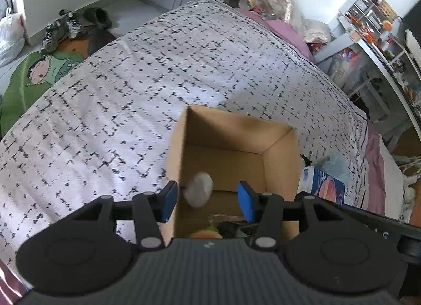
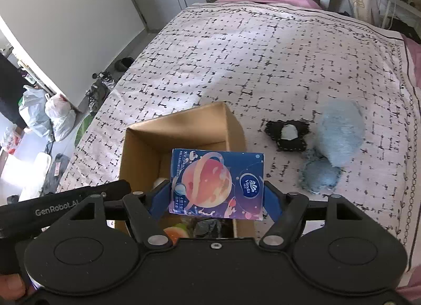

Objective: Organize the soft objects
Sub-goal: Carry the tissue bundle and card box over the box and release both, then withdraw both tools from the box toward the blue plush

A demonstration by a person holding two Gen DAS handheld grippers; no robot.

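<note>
An open cardboard box (image 1: 236, 133) stands on the bed. My left gripper (image 1: 208, 201) hangs over it, open. A blurred white soft ball (image 1: 198, 189) is in the air between the blue pads, close to the left one and gripped by neither. My right gripper (image 2: 216, 199) is shut on a blue tissue pack (image 2: 215, 183) above the box (image 2: 142, 152); the pack (image 1: 325, 183) also shows at the right of the left wrist view. Inside the box lie an orange-green item (image 2: 175, 231) and a dark cloth (image 2: 208, 226).
A light-blue plush (image 2: 339, 133) and a black soft piece with a white middle (image 2: 286, 133) lie on the patterned bedcover (image 2: 263, 54) right of the box. A green cartoon mat (image 1: 39, 73) and shoes (image 1: 65, 28) are on the floor; a cluttered shelf (image 1: 368, 28) stands beyond the bed.
</note>
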